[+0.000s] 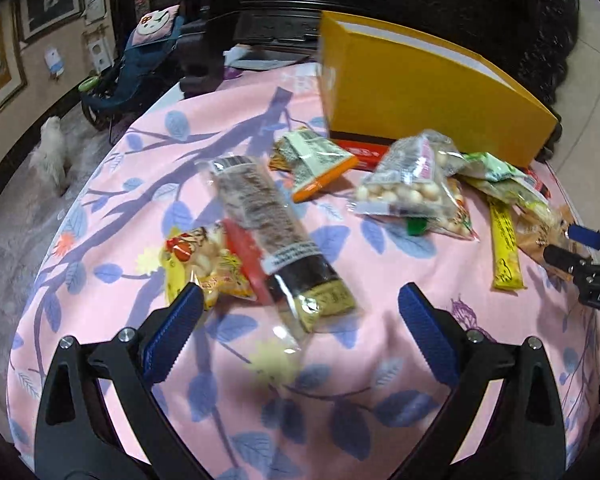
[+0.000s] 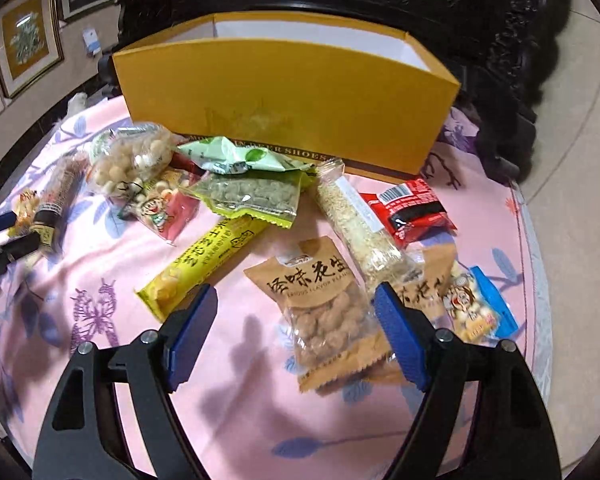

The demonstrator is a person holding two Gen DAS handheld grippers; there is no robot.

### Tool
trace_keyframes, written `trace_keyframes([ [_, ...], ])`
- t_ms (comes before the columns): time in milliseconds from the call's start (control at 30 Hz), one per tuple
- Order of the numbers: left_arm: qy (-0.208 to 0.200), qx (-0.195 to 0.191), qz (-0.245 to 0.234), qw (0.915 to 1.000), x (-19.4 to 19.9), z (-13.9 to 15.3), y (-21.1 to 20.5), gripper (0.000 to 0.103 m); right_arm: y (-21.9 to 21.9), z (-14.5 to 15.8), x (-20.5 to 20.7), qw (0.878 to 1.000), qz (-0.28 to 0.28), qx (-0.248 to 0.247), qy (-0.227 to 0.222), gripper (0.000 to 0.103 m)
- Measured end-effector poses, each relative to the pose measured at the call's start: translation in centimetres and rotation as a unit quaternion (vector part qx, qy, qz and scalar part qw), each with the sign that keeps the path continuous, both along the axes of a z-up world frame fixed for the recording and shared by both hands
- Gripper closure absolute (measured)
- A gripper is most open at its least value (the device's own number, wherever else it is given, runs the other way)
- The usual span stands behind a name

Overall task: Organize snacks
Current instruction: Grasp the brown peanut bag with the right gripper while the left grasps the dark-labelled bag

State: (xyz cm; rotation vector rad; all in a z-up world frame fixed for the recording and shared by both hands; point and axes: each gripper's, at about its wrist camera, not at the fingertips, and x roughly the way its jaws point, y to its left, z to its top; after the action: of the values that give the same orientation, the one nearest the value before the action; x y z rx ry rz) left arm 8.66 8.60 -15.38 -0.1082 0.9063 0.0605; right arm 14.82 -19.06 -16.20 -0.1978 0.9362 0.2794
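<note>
Left view, left to right. Tabletop [image 1: 380, 344] under pink leaf-print cloth, rounded edge dropping off at far left. Left tongs [image 1: 300, 300] spread wide, holding nothing, poised low above bare cloth. Just ahead of left pad: yellow-red packet [image 1: 198, 264], partly under a red stick [image 1: 246, 266], both overlapped by dark cereal bar [image 1: 272, 232] lying diagonal, its near end between the pads' line. Open cloth beyond, toward far-left edge. Mid-table: orange-edged packet [image 1: 320, 162], then clear bag of pale balls [image 1: 408, 182]. Yellow box [image 1: 432, 104] upright at far edge, open top. Yellow stick [image 1: 506, 248] near right edge; right tongs [image 1: 564, 246] entering from right over a brown packet.

Right view, left to right. Left tongs at far left edge beside cereal bar [image 2: 54, 200]. Ball bag [image 2: 130, 160], pink packet [image 2: 164, 210] touching it, green packets [image 2: 252, 190] piled against box [image 2: 288, 108] front. Yellow stick [image 2: 204, 260] diagonal, near end just beside left pad. Right tongs [image 2: 296, 304] spread wide, gripping nothing, straddling peanut pouch [image 2: 324, 312]; pale grain bar [image 2: 360, 232] running up to right pad. Red packet [image 2: 412, 208] and blue packet [image 2: 478, 306] toward right edge. Bare cloth in foreground and right of box.
</note>
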Motion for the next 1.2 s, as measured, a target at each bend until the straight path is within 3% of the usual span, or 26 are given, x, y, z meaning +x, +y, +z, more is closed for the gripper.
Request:
trace_keyframes([
  [167, 0.005, 0.000, 0.006, 1.0000, 1.6, 0.0, 0.8, 0.003, -0.8, -1.5, 1.6, 1.000, -0.008, 0.001, 0.022, 0.022],
  [267, 0.008, 0.025, 0.004, 0.9997, 2.7, -0.6, -0.2, 0.002, -1.3, -1.8, 2.2, 1.000, -0.005, 0.004, 0.025, 0.020],
  [433, 0.008, 0.071, -0.004, 0.9974, 4.1, -1.3, -3.0, 0.002, -0.9, -3.3, 3.0, 0.998, -0.001, -0.024, 0.050, 0.008],
  [533, 0.008, 0.080, -0.021, 0.9965, 4.4, -1.7, -4.4, 0.002, -1.2, -3.6, 2.7, 0.998, 0.000, 0.016, 0.065, 0.008],
  [567, 0.011, 0.084, -0.026, 0.9960, 4.4, -1.9, -4.8, 0.002, -1.2, -3.5, 2.5, 0.998, -0.004, 0.019, 0.063, 0.012],
  [633, 0.013, 0.085, -0.027, 0.9959, 4.3, -2.1, -5.0, 0.002, -1.3, -3.2, 2.0, 0.998, -0.015, 0.021, 0.054, 0.032],
  [667, 0.013, 0.081, -0.028, 0.9962, 4.2, -2.2, -4.9, 0.002, -1.4, -2.8, 1.7, 0.998, -0.022, 0.027, 0.049, 0.058],
  [700, 0.019, 0.068, -0.028, 0.9971, 4.3, -2.4, -4.6, 0.002, -1.6, -2.5, 1.6, 0.998, -0.021, 0.043, 0.049, 0.064],
  [733, 0.023, 0.062, -0.024, 0.9975, 4.3, -2.5, -4.3, 0.002, -1.6, -2.4, 1.4, 0.997, -0.014, 0.063, 0.053, 0.065],
  [800, 0.027, 0.065, -0.018, 0.9973, 4.2, -3.0, -4.0, 0.002, -0.6, -2.3, 1.1, 0.999, -0.010, 0.035, 0.041, 0.067],
  [900, 0.034, 0.029, 0.000, 0.9990, 4.4, -3.5, -3.1, 0.002, 0.3, -2.1, 0.9, 0.998, -0.003, 0.045, 0.042, 0.068],
  [1200, 0.019, 0.032, -0.003, 0.9993, 6.6, -3.5, -4.2, 0.002, 4.3, -1.6, -0.6, 0.996, 0.039, 0.060, 0.052, 0.068],
])
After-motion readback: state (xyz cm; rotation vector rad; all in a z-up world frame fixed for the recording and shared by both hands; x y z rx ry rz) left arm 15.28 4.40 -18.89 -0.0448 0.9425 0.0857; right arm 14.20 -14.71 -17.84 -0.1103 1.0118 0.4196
